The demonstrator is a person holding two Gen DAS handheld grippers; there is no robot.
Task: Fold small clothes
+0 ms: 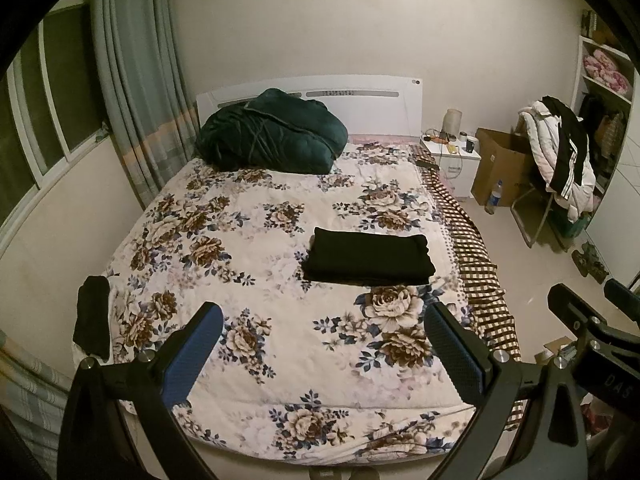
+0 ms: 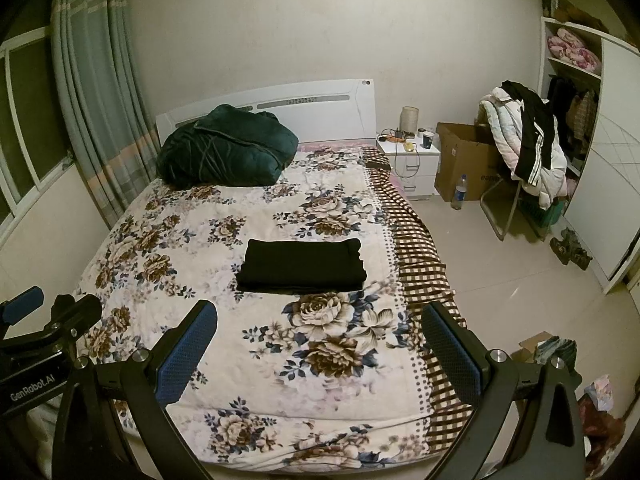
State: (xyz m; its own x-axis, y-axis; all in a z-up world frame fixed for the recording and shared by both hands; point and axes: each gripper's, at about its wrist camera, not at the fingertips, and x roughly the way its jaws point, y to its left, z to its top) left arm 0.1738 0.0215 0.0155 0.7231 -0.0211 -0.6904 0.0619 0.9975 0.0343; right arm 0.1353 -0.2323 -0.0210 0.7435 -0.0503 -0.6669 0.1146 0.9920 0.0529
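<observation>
Bed [image 1: 280, 340]: floral quilt spread flat; a soft, yielding base, so anything pressed on it will likely sink a little.
Dark green bundle [image 1: 272, 132]: bulky bedding heaped against the headboard, well apart from the work.
Folded black garment [image 2: 300, 266]: lies mid-bed toward the checked edge, already a neat layered rectangle. Judged light, limp and non-slippery; the layers would probably slide apart if lifted by one corner, so pinch through the whole stack at opposite short ends.
Second black garment [image 1: 93, 320]: small, crumpled, draped over the bed's left edge; take it by a hem.
Left gripper [image 1: 322, 354]: jaws spread wide, empty, above the foot of the bed.
Right gripper [image 2: 318, 354]: jaws likewise released, holding nothing.
</observation>
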